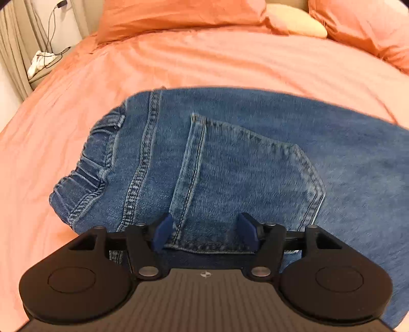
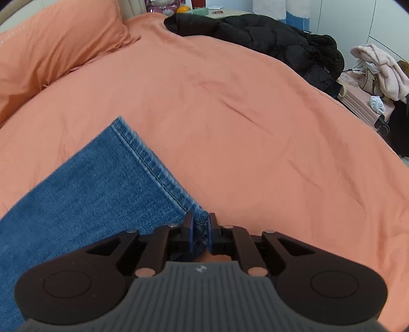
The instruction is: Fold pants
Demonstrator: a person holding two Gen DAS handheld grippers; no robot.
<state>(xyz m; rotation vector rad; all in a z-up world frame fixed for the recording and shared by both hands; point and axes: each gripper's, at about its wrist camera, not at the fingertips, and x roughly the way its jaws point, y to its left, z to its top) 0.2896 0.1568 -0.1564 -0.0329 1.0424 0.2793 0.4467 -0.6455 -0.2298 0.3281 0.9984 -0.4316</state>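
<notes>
Blue jeans (image 1: 230,158) lie flat on the orange bed cover (image 1: 230,61), back pocket up, elastic waistband (image 1: 87,168) to the left. My left gripper (image 1: 205,231) is open, its blue pads wide apart over the near edge of the seat, beside the pocket. In the right wrist view the leg (image 2: 97,194) runs to a stitched hem (image 2: 153,168). My right gripper (image 2: 200,229) is shut on the near corner of that hem, the denim pinched between the pads.
Orange pillows (image 1: 179,18) lie at the head of the bed. A black puffer jacket (image 2: 268,35) lies on the far right side of the bed. A pink suitcase with clothes (image 2: 370,84) stands beside it. A bedside table with cables (image 1: 43,61) is at the left.
</notes>
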